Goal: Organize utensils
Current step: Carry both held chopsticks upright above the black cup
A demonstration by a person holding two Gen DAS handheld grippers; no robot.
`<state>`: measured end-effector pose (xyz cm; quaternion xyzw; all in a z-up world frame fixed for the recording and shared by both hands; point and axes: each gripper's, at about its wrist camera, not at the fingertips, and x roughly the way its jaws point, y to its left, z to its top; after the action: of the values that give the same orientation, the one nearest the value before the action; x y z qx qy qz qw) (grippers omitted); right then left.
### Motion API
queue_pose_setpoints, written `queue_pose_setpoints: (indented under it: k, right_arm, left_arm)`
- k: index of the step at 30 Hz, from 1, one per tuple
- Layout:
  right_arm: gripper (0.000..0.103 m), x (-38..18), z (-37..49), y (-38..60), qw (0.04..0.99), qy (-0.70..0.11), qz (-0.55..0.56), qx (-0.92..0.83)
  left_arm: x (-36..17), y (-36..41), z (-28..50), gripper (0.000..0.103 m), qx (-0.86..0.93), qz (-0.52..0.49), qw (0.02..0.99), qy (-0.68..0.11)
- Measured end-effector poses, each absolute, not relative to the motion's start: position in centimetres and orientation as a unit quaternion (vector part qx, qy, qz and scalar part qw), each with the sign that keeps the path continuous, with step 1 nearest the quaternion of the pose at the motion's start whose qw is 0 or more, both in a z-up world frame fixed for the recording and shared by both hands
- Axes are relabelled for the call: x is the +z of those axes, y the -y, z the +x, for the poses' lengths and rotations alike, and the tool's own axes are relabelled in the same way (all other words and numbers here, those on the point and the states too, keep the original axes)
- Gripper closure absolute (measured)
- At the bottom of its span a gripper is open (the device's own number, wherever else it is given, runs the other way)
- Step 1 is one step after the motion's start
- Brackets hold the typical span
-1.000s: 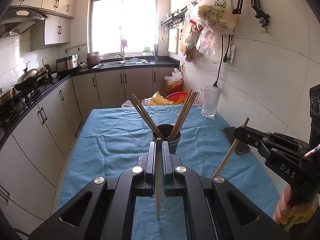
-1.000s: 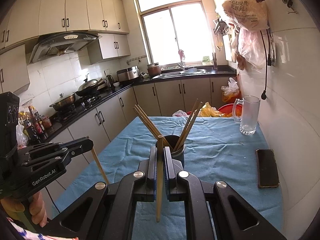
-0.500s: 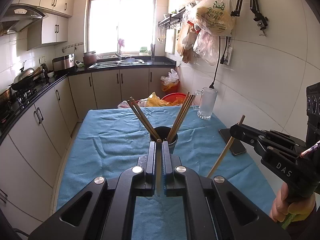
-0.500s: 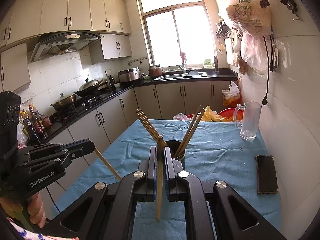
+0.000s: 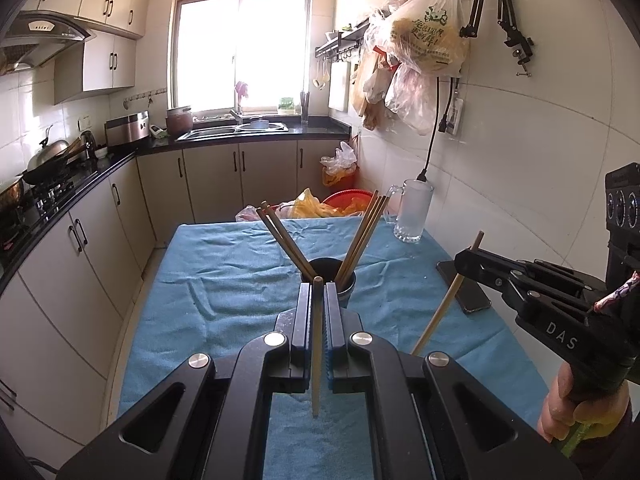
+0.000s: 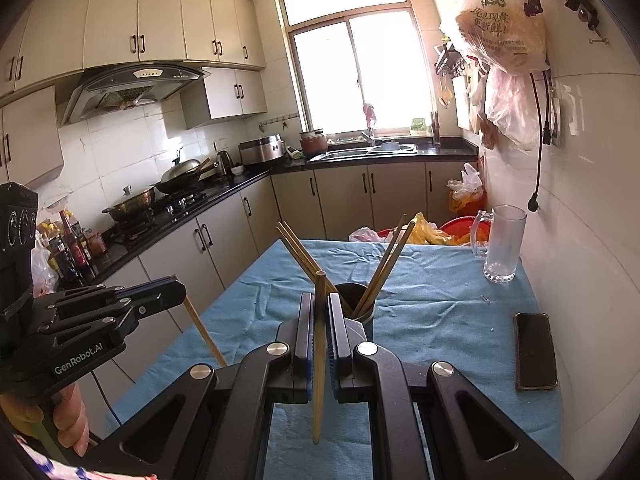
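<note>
Blue cloth (image 5: 224, 272) covers the kitchen table in front of me, with cream cabinets and a bright window behind it. My left gripper (image 5: 317, 304) is clenched on a single wooden chopstick (image 5: 316, 352), which stands nearly upright between the jaws, its top poking just above them and its lower end hanging free over the cloth. My right gripper (image 6: 319, 320) is clamped the same way on a second chopstick (image 6: 319, 352), also nearly upright. Each claw shows in the other's view, out to the side, its stick slanting down from the closed tips.

Just beyond both sets of fingertips stands the dark utensil cup (image 5: 344, 284) on the cloth, already holding two bunches of chopsticks (image 5: 362, 236) that lean apart in a V.

Writing I can read: "DAS" on the side of my right claw and "GenRobot.AI" on the side of my left. A hanging plastic bag (image 6: 504, 28) on the wall carries green printed characters, too small for me to make out.

Off to the right sit a glass mug (image 6: 502, 244) and a black phone (image 6: 535, 350), lying flat near the table edge.
</note>
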<state>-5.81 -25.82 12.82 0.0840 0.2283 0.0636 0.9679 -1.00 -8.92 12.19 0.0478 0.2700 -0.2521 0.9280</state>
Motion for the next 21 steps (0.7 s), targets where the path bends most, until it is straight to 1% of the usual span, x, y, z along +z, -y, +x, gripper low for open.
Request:
queue_pose_setpoints:
  k: [9, 21]
  right_arm:
    - [0.097, 13.4, -5.7, 26.1, 0.969, -0.225, 0.086, 0.061]
    - [0.097, 15.3, -6.2, 26.8, 0.974, -0.209, 0.066, 0.048]
  left_arm:
    - [13.3, 9.3, -0.7, 0.099, -0.258, 0.052, 0.928, -0.264]
    - [16.2, 8.7, 0.1, 0.099, -0.252, 0.049, 0.934, -0.247]
